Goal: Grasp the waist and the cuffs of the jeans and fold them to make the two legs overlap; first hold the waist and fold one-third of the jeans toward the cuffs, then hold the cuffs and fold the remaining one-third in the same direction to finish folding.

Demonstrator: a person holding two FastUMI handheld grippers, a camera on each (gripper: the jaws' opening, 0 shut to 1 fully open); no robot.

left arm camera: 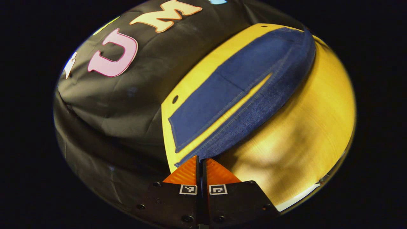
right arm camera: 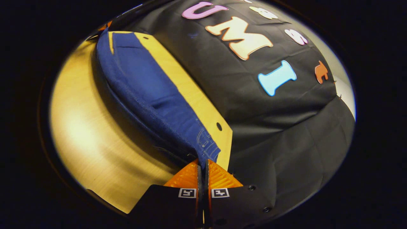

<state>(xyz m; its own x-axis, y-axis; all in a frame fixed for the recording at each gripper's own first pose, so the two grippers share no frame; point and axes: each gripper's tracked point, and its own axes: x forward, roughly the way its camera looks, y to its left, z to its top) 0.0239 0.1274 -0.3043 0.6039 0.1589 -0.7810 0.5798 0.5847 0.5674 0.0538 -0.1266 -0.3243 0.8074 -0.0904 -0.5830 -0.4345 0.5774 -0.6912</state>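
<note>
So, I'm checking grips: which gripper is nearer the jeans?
Neither: the left gripper pinches a cuff of the jeans, and the right gripper pinches their waist end.

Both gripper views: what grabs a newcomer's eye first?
The blue jeans, spread on the yellow table with one leg lifted along the near edge. The orange-fingered left gripper pinches the cuff corner; the right gripper clamps the waist end.

left gripper view: low, close over jeans (left arm camera: pixel 241 95) | right gripper view: opposite end | shared: table (left arm camera: pixel 302 143)
</note>
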